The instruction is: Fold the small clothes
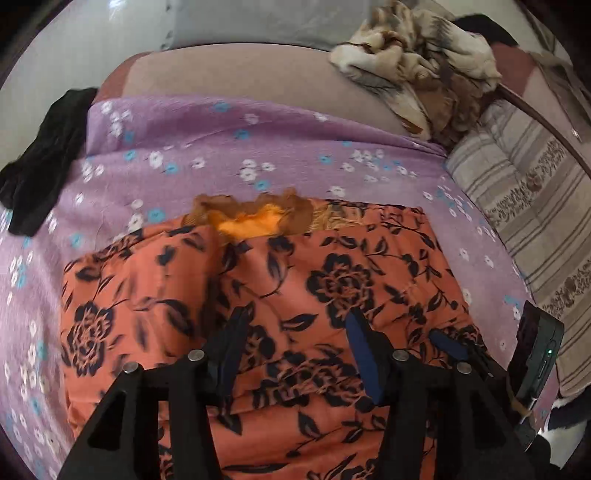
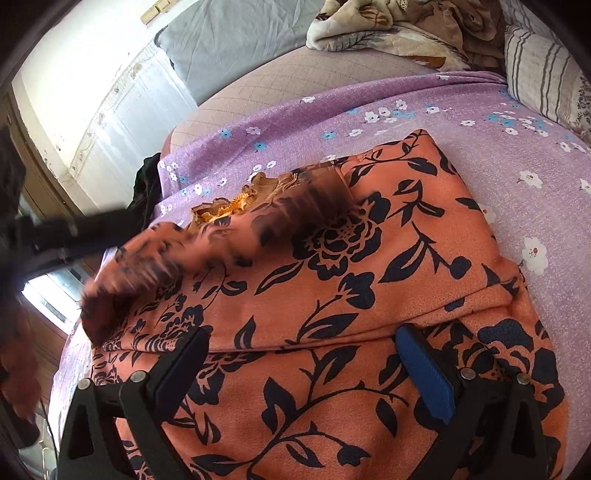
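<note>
— Orange floral garment (image 1: 332, 280) lies spread on the purple flowered sheet (image 1: 258, 155) in your left wrist view, filling the lower middle, with a ruffled amber trim (image 1: 251, 216) showing at its far edge. Your left gripper (image 1: 299, 332) hangs over the cloth with its jaws parted and nothing pinched between them.

— What else sits around it there?

— A black piece of clothing (image 1: 40, 162) lies at the sheet's left edge, well apart from the garment. A crumpled beige patterned blanket (image 1: 424, 74) is heaped at the far right, with a striped pillow (image 1: 517, 192) near it. A dark device with a small green light (image 1: 539, 354) sits at the right edge. Beyond the sheet you see a bare tan mattress (image 1: 240, 77) and a grey pillow (image 1: 266, 22).

— And your right wrist view?

— The garment (image 2: 351, 295) again covers the sheet (image 2: 480, 122); a folded layer ends in a crease just ahead of your right gripper (image 2: 306, 350). Its jaws are released, standing wide over the fabric and gripping none of it. At the left a flap of the garment is blurred, beside a dark blurred arm-like shape that I cannot make out. The black clothing (image 2: 147, 181) lies past it at the bed's edge. The blanket (image 2: 388, 26), striped pillow (image 2: 546, 77) and grey pillow (image 2: 236, 40) line the far side, and a pale wall (image 2: 74, 92) rises at the left.
</note>
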A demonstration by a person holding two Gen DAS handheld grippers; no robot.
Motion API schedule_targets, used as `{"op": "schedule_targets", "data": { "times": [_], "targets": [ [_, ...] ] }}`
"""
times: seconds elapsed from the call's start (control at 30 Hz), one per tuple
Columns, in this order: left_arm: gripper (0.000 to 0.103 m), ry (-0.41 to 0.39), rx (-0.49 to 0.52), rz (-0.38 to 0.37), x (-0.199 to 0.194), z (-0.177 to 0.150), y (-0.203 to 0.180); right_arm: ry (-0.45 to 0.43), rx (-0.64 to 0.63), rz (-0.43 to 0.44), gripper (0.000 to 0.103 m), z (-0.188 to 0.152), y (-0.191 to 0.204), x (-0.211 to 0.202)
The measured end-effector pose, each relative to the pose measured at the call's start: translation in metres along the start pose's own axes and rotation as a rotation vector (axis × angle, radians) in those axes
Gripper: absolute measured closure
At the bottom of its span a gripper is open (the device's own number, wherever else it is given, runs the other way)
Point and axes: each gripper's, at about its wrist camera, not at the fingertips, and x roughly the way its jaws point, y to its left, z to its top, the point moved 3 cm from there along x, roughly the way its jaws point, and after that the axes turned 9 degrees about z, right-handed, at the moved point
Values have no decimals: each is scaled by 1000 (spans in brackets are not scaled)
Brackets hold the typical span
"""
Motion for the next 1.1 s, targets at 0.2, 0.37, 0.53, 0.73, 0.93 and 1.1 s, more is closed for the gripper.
{"op": "schedule_targets", "data": {
  "times": [0.2,0.37,0.53,0.73,0.93,1.1],
  "targets": [
    [33,-54,-210,192,-33,-22,111,21,45,14,1,7,0,-4],
    [33,0,-317,306,-16,-65,174,-47,263,176,2,42,3,-45],
    [33,0,-405,295,-2,-85,190,74,410,114,5,66,-19,-9],
    [33,-7,-424,284,-3,-89,196,171,479,10,60,67,-30,29],
    [33,-55,-453,275,-20,-80,204,100,266,-27,98,97,11,-6],
    [32,-58,-412,251,-12,-60,185,128,161,-179,92,82,-2,-15]
  ]
}}
